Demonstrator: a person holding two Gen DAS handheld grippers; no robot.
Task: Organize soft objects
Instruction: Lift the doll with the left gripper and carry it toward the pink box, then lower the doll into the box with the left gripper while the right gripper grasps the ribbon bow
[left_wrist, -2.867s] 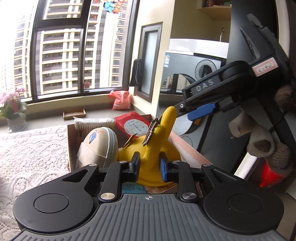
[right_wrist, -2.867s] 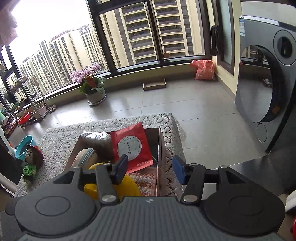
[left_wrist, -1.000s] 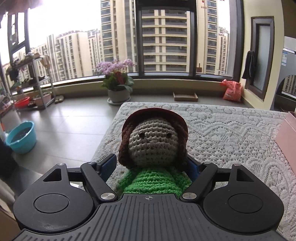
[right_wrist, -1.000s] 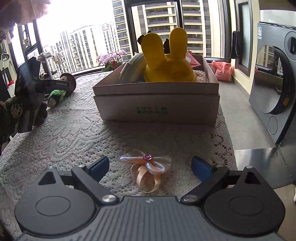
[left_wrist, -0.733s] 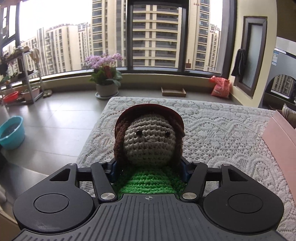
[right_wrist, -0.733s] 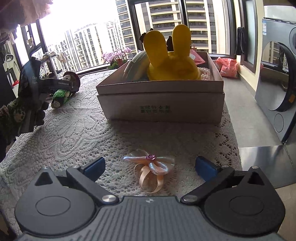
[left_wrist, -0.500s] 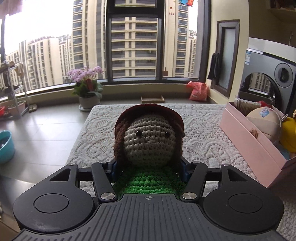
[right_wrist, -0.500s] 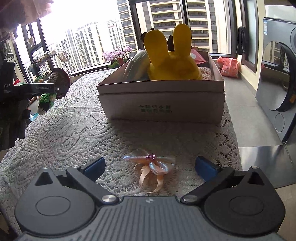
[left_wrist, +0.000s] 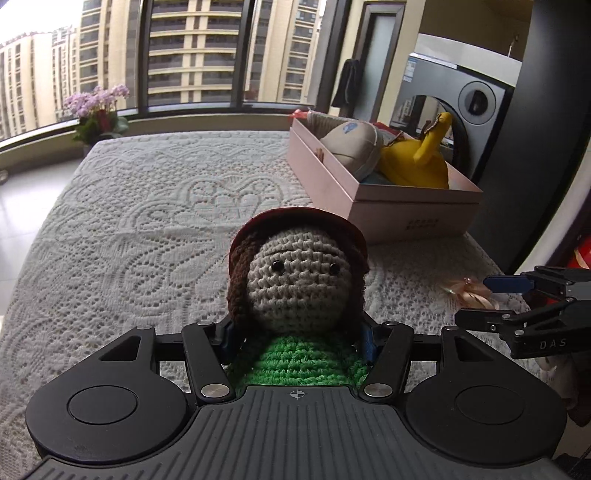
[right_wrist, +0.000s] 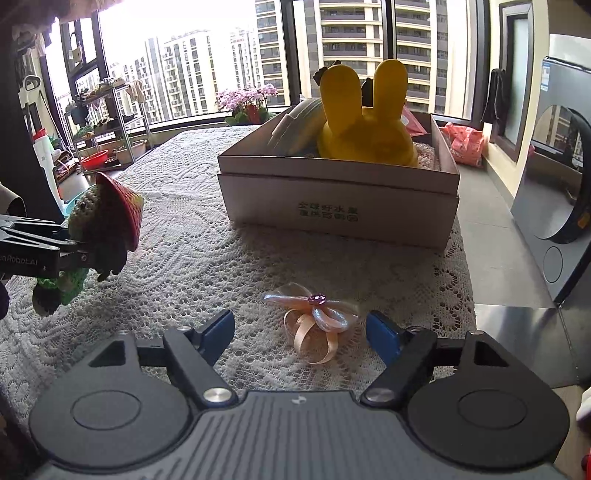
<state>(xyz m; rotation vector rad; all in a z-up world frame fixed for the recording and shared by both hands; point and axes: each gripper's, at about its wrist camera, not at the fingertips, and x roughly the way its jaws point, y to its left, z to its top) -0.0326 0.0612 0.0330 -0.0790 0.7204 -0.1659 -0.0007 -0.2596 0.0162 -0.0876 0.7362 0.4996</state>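
Note:
My left gripper (left_wrist: 297, 338) is shut on a crochet doll (left_wrist: 297, 280) with a red hat, brown hair and green body, held above the lace-covered table. The doll also shows at the left of the right wrist view (right_wrist: 105, 229). My right gripper (right_wrist: 300, 330) is open and low over the table, its fingers either side of a peach ribbon bow (right_wrist: 314, 314). The bow (left_wrist: 469, 293) and the right gripper (left_wrist: 491, 299) show at the right of the left wrist view. A pink cardboard box (left_wrist: 369, 195), also in the right wrist view (right_wrist: 340, 206), holds a yellow rabbit plush (right_wrist: 364, 129) and a beige cushion (left_wrist: 351, 146).
White lace cloth (left_wrist: 147, 229) covers the table. A washing machine (right_wrist: 561, 177) stands to the right past the table edge. A flower pot (left_wrist: 98, 118) sits on the floor by the windows. A shelf rack (right_wrist: 107, 122) stands at the far left.
My left gripper closed on the doll, lifted it and swung right toward the box. My right gripper stayed open around the bow, jaws slightly narrower.

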